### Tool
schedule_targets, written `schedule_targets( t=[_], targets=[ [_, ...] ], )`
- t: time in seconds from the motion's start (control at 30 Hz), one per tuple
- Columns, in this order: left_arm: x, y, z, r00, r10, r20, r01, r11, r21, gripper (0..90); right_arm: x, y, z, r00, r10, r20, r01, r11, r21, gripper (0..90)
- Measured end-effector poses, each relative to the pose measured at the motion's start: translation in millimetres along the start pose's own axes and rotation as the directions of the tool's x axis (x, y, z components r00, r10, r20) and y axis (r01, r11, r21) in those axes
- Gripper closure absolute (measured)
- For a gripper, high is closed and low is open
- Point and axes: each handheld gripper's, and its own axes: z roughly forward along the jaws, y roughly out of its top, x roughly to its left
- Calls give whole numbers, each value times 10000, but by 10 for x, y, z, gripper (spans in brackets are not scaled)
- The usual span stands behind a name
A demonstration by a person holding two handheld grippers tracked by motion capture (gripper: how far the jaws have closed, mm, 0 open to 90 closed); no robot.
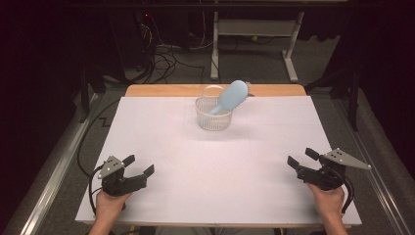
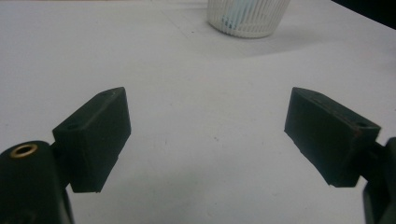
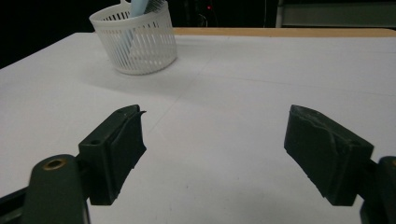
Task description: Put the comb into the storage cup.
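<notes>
At the near edge of the table (image 1: 161, 161), the person's left hand (image 1: 108, 204) comes in from the bottom and grips the left gripper (image 1: 139, 165), which sits low over the white surface near the front left corner and angles inward toward the middle. Its jaws are spread wide with nothing between them; the left gripper view shows bare tabletop in the gap. The right hand (image 1: 330, 201) mirrors this at the front right corner, holding the right gripper (image 1: 302, 157) low and angled inward, its jaws likewise released and apart, with bare surface between them in the right gripper view. Both grippers lie well apart from each other. Farther off, near the back middle of the table, stands a white slatted basket (image 1: 213, 120). A light blue brush (image 1: 232, 96) rests in it, handle down, its oval head tilting up and out over the right rim.
</notes>
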Motion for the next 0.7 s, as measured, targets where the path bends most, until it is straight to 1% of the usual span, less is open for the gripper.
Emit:
schedule_targets(
  t=[0.07, 0.23, 0.3, 0.7],
  targets=[
    [-1, 1, 2, 10000, 13, 6, -13, 10000, 2, 139, -1, -13, 13, 9999, -106, 70, 105, 9999, 71, 200],
    [2, 1, 4, 10000, -8, 12, 8, 10000, 5, 139, -11, -34, 23, 10000, -15, 93, 15, 10000, 38, 199],
    [2, 1, 4, 10000, -2, 15, 2, 10000, 5, 139, -15, -43, 31, 9999, -47, 103, 47, 10000, 35, 199],
    [9, 5, 3, 10000, -32, 34, 32, 10000, -4, 139, -34, -91, 62, 9998, -23, 190, 19, 9998, 196, 198]
  ],
)
